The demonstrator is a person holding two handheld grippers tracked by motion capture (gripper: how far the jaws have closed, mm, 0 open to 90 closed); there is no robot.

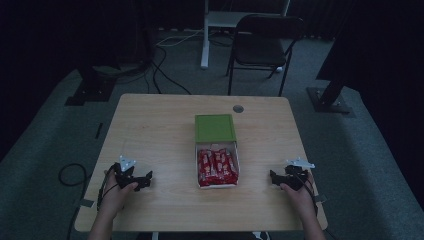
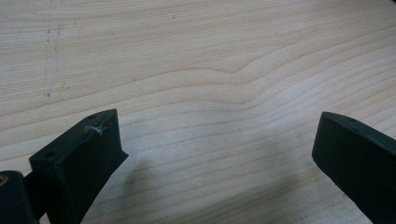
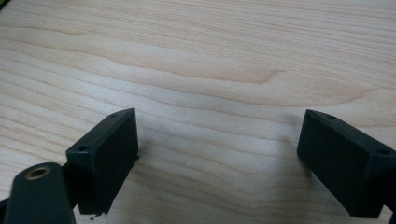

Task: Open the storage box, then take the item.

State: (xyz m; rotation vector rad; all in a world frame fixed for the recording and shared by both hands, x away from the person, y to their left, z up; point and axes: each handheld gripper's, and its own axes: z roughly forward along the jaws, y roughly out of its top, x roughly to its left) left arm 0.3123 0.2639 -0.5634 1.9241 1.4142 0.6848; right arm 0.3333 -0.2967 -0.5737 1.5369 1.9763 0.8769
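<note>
A white box (image 1: pixel 218 170) holding several red wrapped snack packs (image 1: pixel 217 166) sits mid-table, with a green lid (image 1: pixel 215 128) lying just behind it. My left gripper (image 1: pixel 145 180) rests on the table at the front left, pointing toward the box, held by a hand. My right gripper (image 1: pixel 273 178) rests at the front right, also pointing at the box. In the left gripper view my left gripper (image 2: pixel 217 140) stands open over bare wood. In the right gripper view my right gripper (image 3: pixel 219 140) is open too, nothing between its jaws.
The light wooden table (image 1: pixel 155 135) has a round grey grommet (image 1: pixel 238 108) near its far edge. Behind it stand a black folding chair (image 1: pixel 260 45) and a white desk leg (image 1: pixel 205 35). Cables (image 1: pixel 165 70) lie on the carpet; dark stands flank both sides.
</note>
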